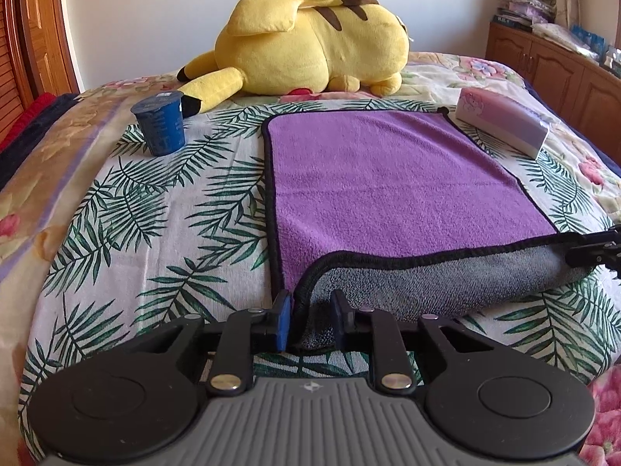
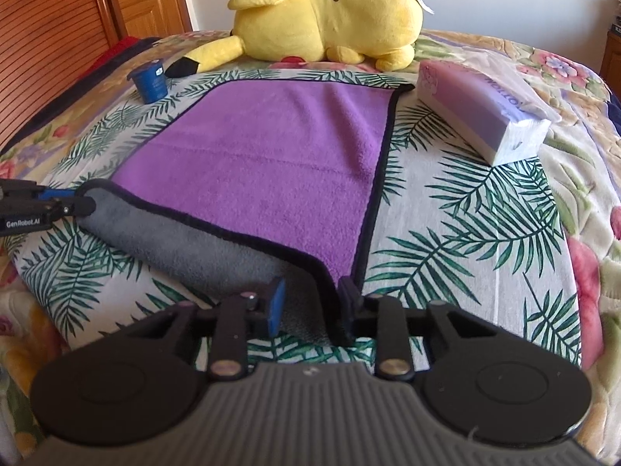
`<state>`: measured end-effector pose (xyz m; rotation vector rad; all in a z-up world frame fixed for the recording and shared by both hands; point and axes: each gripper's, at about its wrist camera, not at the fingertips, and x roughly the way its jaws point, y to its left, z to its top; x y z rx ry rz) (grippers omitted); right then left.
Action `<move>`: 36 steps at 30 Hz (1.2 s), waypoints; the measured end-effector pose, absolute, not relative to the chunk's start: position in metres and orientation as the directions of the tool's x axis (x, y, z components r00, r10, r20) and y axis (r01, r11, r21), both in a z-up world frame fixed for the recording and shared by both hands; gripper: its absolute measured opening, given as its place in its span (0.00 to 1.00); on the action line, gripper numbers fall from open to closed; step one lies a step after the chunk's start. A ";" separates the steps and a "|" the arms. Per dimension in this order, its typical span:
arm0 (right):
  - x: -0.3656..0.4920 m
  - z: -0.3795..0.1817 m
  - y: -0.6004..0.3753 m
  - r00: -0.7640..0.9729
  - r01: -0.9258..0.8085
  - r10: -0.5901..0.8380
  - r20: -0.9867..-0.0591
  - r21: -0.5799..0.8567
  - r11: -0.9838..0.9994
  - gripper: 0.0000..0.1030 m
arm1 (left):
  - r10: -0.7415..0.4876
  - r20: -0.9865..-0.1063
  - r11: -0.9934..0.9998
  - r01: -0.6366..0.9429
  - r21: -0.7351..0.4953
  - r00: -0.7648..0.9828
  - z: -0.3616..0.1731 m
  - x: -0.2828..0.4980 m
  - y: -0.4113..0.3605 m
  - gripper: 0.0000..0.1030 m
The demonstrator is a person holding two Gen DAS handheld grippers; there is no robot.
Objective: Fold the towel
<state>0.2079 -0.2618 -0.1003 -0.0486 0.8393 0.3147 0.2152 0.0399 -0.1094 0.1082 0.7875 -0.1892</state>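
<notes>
The left claw [image 1: 310, 318] sits at the near left corner of the towel [image 1: 388, 186], its 2 blue-padded fingers [image 1: 282, 324] parted with the rolled black-trimmed edge lying in the gap; the pads stand a little off the cloth on each side, so it is open around the corner and not pinching it. The right claw [image 2: 310, 310] is at the near right corner, likewise parted, the corner hem between its fingers and loose.

The towel is spread purple side up on a palm-leaf sheet [image 1: 163, 209] on the bed, its near edge turned back to show the grey underside [image 2: 174, 237].

Beyond it, a blue cup [image 1: 161, 122] stands near the far left corner, a lilac tissue pack [image 1: 504, 120] lies just beside the far right corner, and a yellow plush toy [image 1: 310, 42] lies behind. A wooden cabinet [image 1: 555, 70] stands at the right.
</notes>
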 end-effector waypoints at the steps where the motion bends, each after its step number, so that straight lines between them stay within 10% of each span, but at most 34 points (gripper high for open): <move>1: 0.208 -0.100 -0.262 0.624 -0.296 0.256 -0.739 0.080 0.952 0.24 | -0.127 -0.713 0.977 0.210 0.030 0.689 -0.110 0.215 0.039 0.00; 13: 0.206 -0.097 -0.262 0.645 -0.317 0.264 -0.717 0.063 0.946 0.05 | -0.154 -0.700 0.976 0.219 0.003 0.697 -0.107 0.212 0.040 0.00; 36: 0.203 -0.068 -0.267 0.781 -0.313 0.260 -0.568 0.004 0.950 0.04 | -0.239 -0.540 0.962 0.272 -0.020 0.807 -0.050 0.198 0.033 0.00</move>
